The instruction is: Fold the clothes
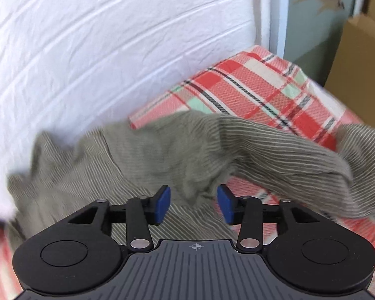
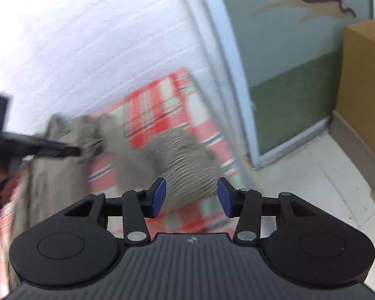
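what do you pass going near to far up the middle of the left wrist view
left gripper with jaws apart → grey striped garment → red plaid blanket → white wrinkled sheet

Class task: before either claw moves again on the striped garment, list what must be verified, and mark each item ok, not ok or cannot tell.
1. Left claw open: ok.
2. Right claw open: ok.
3. Garment free of both claws: ok, no pad presses on cloth.
4. Garment flat on the plaid cover: not ok, it lies bunched.
5. Sleeve laid straight: not ok, it lies draped and curved.
6. Hem or corner to grasp found: cannot tell, blur hides the edges.
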The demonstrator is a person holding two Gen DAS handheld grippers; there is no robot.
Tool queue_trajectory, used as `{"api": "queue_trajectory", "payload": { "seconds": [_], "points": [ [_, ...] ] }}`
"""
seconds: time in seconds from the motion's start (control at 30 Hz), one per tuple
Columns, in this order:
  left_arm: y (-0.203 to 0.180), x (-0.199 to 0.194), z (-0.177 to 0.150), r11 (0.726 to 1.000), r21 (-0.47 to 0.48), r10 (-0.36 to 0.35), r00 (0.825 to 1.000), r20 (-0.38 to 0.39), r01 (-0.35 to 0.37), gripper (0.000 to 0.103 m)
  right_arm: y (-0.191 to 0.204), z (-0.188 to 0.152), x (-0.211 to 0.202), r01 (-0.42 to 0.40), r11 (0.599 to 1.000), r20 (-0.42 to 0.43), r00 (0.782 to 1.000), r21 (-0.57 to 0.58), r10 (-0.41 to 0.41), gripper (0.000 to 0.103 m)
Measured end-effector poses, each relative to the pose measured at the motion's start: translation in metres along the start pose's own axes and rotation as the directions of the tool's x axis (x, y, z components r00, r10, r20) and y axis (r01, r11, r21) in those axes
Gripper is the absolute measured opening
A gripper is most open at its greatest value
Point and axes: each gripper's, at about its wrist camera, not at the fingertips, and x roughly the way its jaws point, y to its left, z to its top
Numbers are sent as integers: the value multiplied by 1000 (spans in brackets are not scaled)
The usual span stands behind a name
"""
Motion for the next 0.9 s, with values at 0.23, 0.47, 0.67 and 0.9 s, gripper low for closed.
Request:
{"api": "queue_trajectory", "payload": {
  "seconds": [0.23,0.47,0.67,0.9],
  "points": [
    [-24,21,9,976,193,89,995,41,-96,69,3,-1,23,-30,999,-64,998,-20,29,51],
    [-20,40,16,981,191,47,999,-10,-44,1,0,2,10,-76,995,-43,996,63,79,4],
    [27,8,17,991,56,-123,992,32,121,0,6,9,-50,-147,984,98,986,97,138,4],
    [50,-7,8,967,31,-253,967,41,252,0,25,-25,-79,-214,968,39,977,130,210,4]
  ]
}}
